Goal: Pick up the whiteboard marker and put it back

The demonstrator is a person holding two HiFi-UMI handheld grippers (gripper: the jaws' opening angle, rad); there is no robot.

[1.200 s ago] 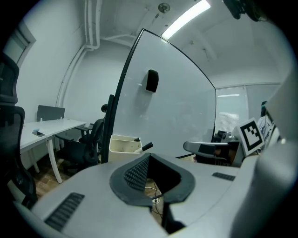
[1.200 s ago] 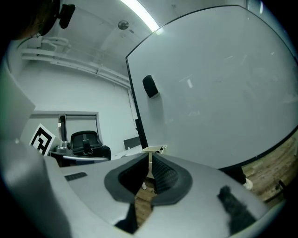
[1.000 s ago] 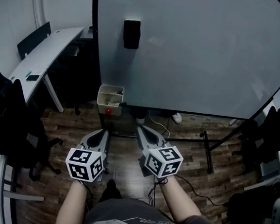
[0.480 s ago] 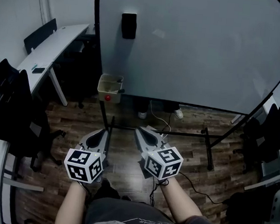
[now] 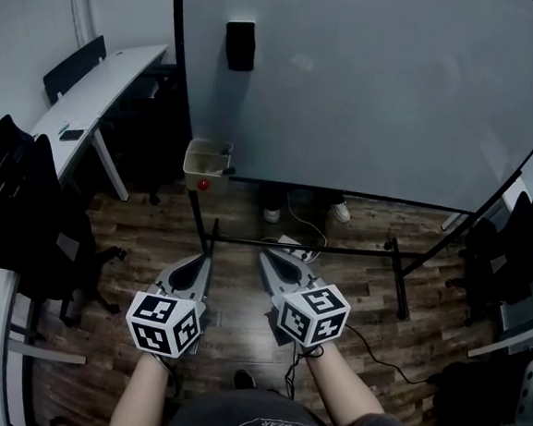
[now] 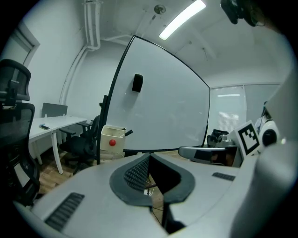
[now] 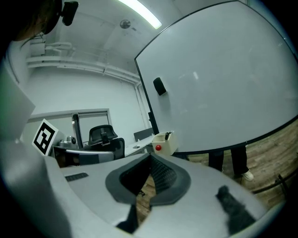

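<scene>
A cream box (image 5: 206, 161) with a red dot hangs at the lower left corner of the whiteboard (image 5: 379, 87). A black whiteboard marker (image 5: 226, 170) sticks up out of it. The marker (image 6: 127, 133) also shows in the left gripper view, and the same marker (image 7: 169, 135) in the right gripper view. Both grippers hang side by side over the wooden floor, well short of the board. My left gripper (image 5: 199, 261) has its jaws together with nothing in them. My right gripper (image 5: 268, 255) is likewise shut and empty. Both point toward the board.
A black eraser (image 5: 239, 46) sticks to the board's upper left. The board's black stand (image 5: 300, 248) crosses the floor ahead, with a cable beside it. A white desk (image 5: 97, 86) and dark chairs (image 5: 24, 223) stand to the left. Someone's shoes (image 5: 271, 214) show under the board.
Both grippers have drifted lower in the head view, away from the board, side by side. Their jaws look the same as before.
</scene>
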